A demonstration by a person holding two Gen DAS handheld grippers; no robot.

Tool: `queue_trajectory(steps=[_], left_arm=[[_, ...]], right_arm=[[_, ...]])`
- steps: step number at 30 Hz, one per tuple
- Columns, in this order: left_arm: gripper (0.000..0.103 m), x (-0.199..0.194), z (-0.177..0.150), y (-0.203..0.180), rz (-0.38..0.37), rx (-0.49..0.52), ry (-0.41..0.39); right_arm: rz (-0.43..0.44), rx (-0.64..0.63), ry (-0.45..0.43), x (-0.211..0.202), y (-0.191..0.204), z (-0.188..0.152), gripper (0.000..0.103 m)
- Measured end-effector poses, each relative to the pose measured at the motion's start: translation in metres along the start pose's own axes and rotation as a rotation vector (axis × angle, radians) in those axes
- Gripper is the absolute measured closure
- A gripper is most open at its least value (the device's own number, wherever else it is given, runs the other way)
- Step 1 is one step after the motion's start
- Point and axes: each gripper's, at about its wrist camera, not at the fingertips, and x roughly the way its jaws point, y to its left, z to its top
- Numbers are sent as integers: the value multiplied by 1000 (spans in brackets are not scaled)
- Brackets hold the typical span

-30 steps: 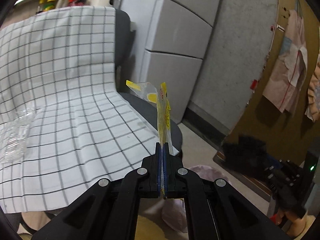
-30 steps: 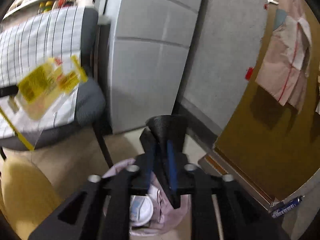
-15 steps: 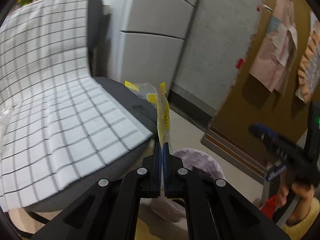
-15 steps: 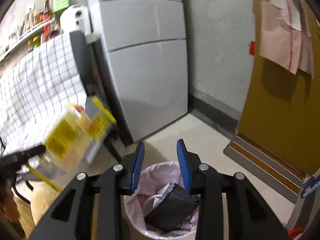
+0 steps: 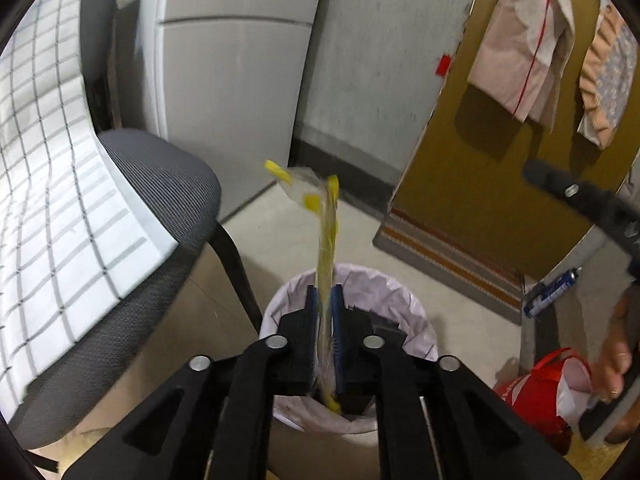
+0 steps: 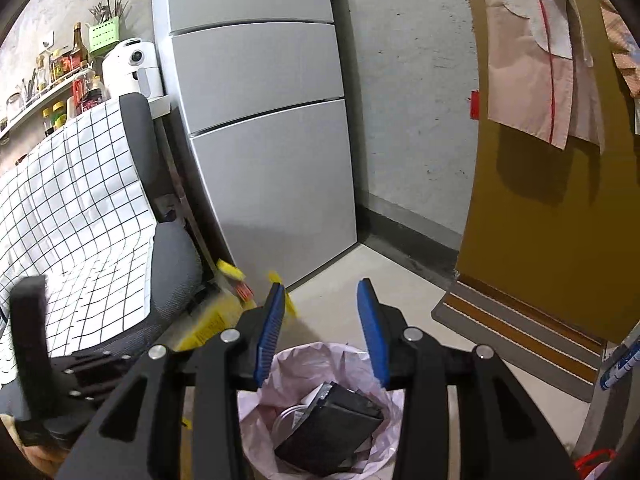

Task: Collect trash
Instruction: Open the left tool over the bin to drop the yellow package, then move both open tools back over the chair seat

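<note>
A clear and yellow plastic wrapper [image 5: 326, 232] stands upright between the blue pads of my left gripper [image 5: 325, 294]. Those jaws are opening: a small gap shows on each side of the film, and its lower end hangs below the pads. Directly beneath is the trash bin with a pale pink liner [image 5: 400, 300]. My right gripper [image 6: 320, 286] is open and empty above the same bin [image 6: 316, 354], where a black flat item [image 6: 332, 424] and a round lid lie. In the right wrist view the wrapper [image 6: 204, 326] shows at the left, partly hidden behind the left finger.
A grey chair [image 5: 160, 184] draped with a checked cloth [image 5: 60, 200] stands close on the bin's left. A grey fridge [image 6: 260, 120] is behind. A striped mat [image 5: 448, 256], a blue can [image 5: 552, 292], a red bag [image 5: 532, 400] and a person's hand [image 5: 612, 356] are to the right.
My left gripper came down from beside the chair to over the bin, and its pads parted around the wrapper. The right gripper let a black item fall into the bin and spread wider.
</note>
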Motion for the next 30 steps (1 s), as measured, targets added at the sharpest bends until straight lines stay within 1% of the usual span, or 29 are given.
queue_trajectory(steps=[1,2,3,4,8,10,14,19,21,22,24,25,30], left_arm=[[81,6,-1,-1,-2,1,14],[76,9,-3,-1,0,4,24],[69,10,-4,-1,4,6,27],[67,9,-5,-1,10,9,26],[67,-7,-3,7,35,-1,1],[67,-23,-3,17,66,-14,-25],[67,-57,-7,39,120,-62,-67],[67,-101,-22,74,206,-137,-108],[67,-116,-29,85,243,-162,-121],[67,-127,-36,94,275,-180,-129],[66,-139,-44,103,307,-208,-138],[64,-148,-51,111,329,-232,-139],[63,-180,-82,153,422,-333,-132]], right_arm=[[-1,0,-1,0,-1,0,65],[-2,-2,-2,-1,-2,0,65],[-5,-4,-3,-2,-1,1,65],[-7,-6,-6,-3,-1,1,65],[0,-12,-10,-5,3,4,65],[10,-18,-12,-7,9,6,65],[44,-46,-26,-11,30,12,65],[97,-93,-42,-17,63,17,65],[127,-123,-37,-18,81,18,65],[144,-133,-33,-18,88,18,65],[197,-147,-19,-17,106,16,64],[218,-156,-8,-15,114,14,64],[355,-214,77,2,169,4,63]])
